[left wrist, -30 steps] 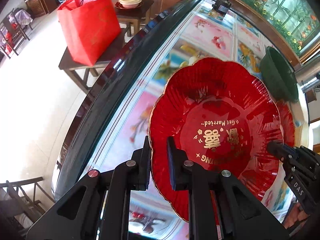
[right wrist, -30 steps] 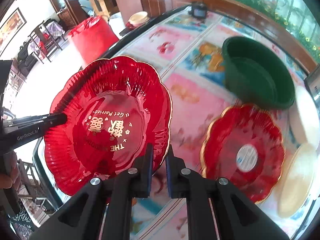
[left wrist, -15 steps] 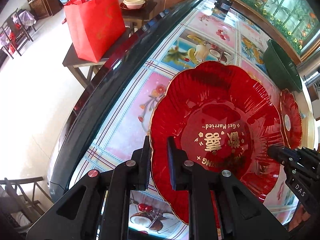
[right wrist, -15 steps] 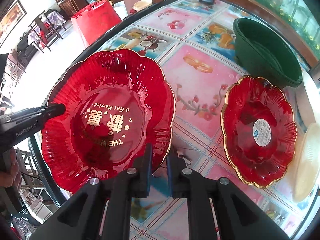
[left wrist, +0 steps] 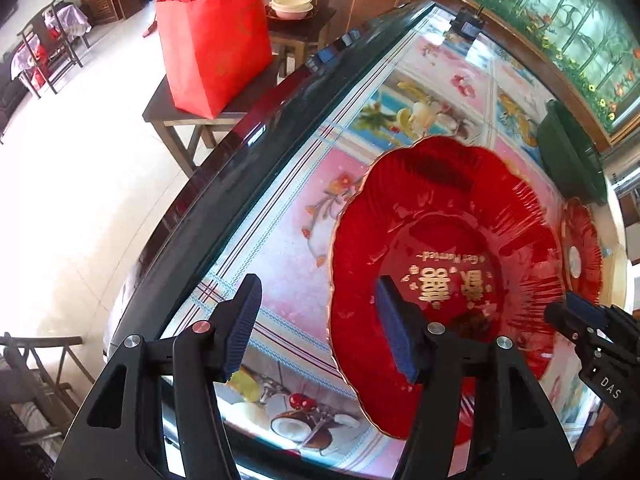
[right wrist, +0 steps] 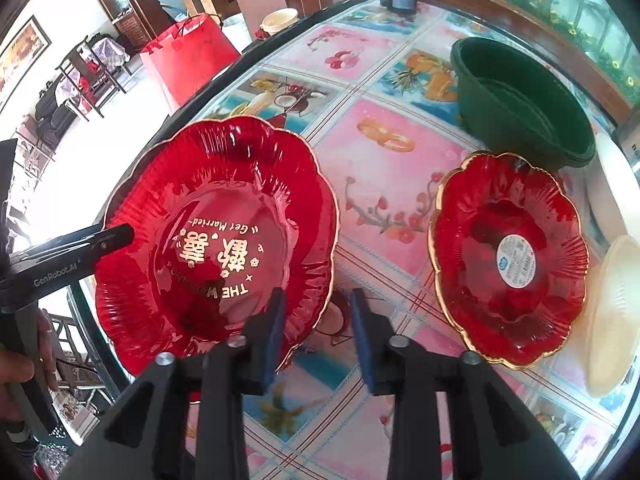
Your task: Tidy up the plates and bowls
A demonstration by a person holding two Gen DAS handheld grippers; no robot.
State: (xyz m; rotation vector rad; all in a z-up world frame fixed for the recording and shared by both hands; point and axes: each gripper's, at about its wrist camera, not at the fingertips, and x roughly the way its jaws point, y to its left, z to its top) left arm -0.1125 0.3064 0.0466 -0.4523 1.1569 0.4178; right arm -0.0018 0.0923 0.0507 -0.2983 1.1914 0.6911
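Straddling the red plate rim – left hand-held gripper, jaws just opening, pads clear

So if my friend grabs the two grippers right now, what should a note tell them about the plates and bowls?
Left hand-held gripper: jaws have just been opening, standing either side of the big red plate's rim, no longer pinching it.
Right hand-held gripper: jaws have also just been opening, rim between them, not gripped.
The big red plate lies on the table near its edge.
The smaller red plate lies to its right, the green basin behind that, and cream dishes at the far right.
Done: big plate released.
Left: probably gathering the plates and bowls together.
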